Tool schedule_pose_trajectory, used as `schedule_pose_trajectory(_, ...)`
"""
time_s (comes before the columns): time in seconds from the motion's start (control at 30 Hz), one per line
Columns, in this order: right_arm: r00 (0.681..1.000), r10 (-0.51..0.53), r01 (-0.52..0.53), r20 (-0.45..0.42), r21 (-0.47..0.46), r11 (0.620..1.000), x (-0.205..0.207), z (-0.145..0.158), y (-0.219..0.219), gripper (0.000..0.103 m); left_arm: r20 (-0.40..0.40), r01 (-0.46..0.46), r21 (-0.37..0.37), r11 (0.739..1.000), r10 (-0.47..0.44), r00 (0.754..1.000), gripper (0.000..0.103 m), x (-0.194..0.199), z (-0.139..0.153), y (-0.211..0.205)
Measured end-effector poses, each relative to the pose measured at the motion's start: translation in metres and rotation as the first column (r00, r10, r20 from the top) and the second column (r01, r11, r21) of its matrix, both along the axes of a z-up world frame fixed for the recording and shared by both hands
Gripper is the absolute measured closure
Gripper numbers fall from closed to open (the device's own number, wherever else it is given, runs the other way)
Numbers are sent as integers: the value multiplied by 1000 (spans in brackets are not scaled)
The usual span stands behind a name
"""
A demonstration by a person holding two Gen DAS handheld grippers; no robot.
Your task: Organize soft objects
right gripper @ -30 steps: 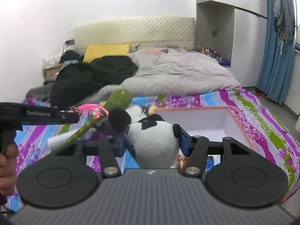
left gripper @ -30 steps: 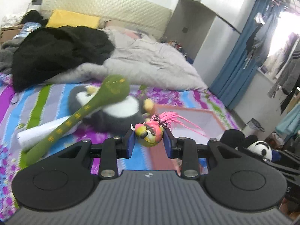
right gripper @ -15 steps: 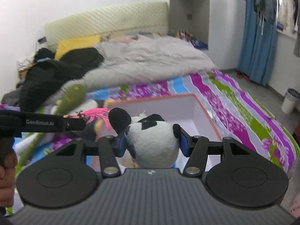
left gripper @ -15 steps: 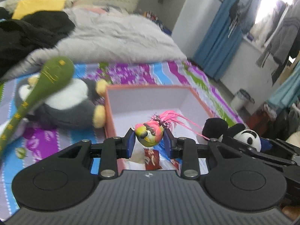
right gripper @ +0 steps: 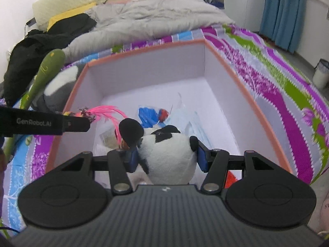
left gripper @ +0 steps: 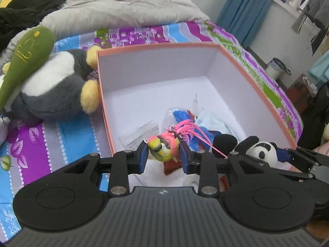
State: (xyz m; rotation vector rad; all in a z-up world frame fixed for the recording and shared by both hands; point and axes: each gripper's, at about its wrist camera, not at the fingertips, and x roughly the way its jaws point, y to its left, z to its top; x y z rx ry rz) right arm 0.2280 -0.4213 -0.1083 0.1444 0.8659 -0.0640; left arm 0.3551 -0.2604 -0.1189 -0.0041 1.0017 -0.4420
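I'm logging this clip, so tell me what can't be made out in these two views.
- Box near wall: both views, hidden behind the grippers.
- Items on box floor: blurred; panda and bird cover some.
- Penguin head: left view, covered by green plush.

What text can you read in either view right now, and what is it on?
"GenRobot.AI": white lettering on the side of the left gripper, seen from the right wrist view.
Printed lines on the white card in the box: too small and blurred to read.
Yellow stitched marks on the green plush: no words that I can read.
Nothing else is legible.
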Motion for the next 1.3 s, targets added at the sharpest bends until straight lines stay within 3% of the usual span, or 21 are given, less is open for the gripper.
schedule_pose_trajectory(0.17, 1000, -4, 4, -6, 12, 1000, -6, 0, 0, 44, -22, -13, 14, 1000, 13, 1000, 62, -3, -6, 2)
schedule_pose_trajectory(0.2, 1000, -4, 4, -7, 14, 1000, -7, 1, 0, 44, -25, -16, 22, 1000, 17, 1000, 52, -4, -6, 3)
schedule_pose_trajectory(0.27, 1000, -7, 7, -3, 20, 1000, -10, 5, -1, 36, -10, -28, 20, 999, 28, 1000, 44, -8, 0, 6)
schedule_pose_trajectory(0.63, 986, -57, 56, 156, 11, 998, -47, 73, 7, 34, 135, -17, -37, 999, 22, 991, 44, -52, 77, 33)
schedule_pose_trajectory(0.93, 950, -53, 61, 307, -17, 998, -106, 146, 38, 34, 273, 11, -100, 995, 17, 962, 44, -117, 151, 68)
schedule_pose_trajectory(1.3, 920, -49, 67, 389, -34, 997, -177, 182, 71, 34, 363, 40, -142, 989, 15, 932, 44, -200, 191, 109)
